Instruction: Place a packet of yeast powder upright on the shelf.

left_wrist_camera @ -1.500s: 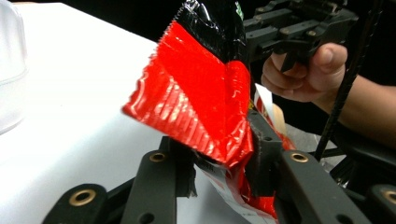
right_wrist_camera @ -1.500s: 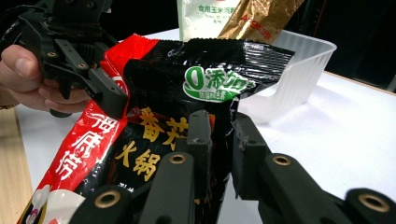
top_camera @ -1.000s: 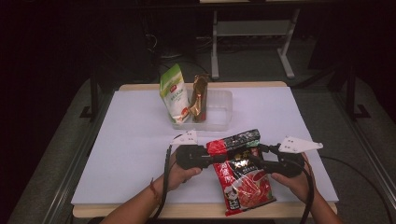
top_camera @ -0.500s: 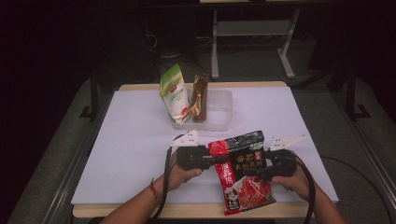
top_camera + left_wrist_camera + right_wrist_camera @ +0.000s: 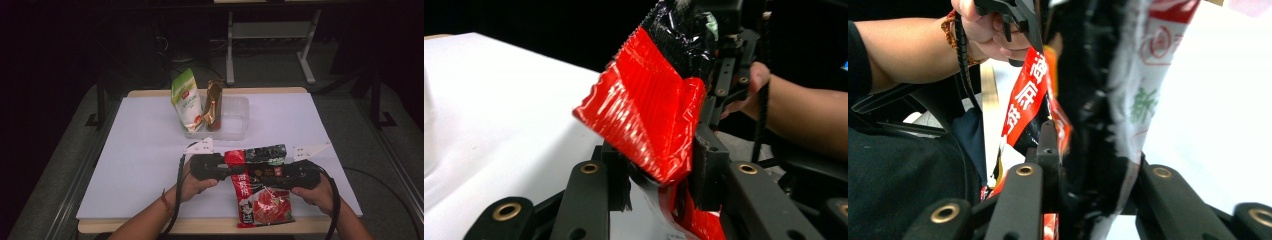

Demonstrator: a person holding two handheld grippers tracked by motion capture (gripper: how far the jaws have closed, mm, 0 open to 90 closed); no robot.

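A red and black snack packet point(image 5: 262, 200) hangs over the table's front edge, held up by its top. My left gripper point(image 5: 234, 165) comes in from the left. Its jaws have just been opening a little, with the packet's red corner point(image 5: 649, 115) still pinched between the pads. My right gripper point(image 5: 267, 172) reaches in from the right. Its jaws have just been closing, and the packet's black top point(image 5: 1098, 100) is now squeezed between them. The two grippers face each other across the packet, and each hand shows in the other gripper's view.
A clear plastic tray point(image 5: 235, 107) sits at the back middle of the white table point(image 5: 140, 150). A green and white bag point(image 5: 186, 100) and a brown-gold packet point(image 5: 214, 102) stand in it. A metal frame point(image 5: 270, 30) stands beyond the table.
The right gripper has edged left onto the packet's black top. The packet has shifted slightly between the grippers. The left hand has stayed where it was.
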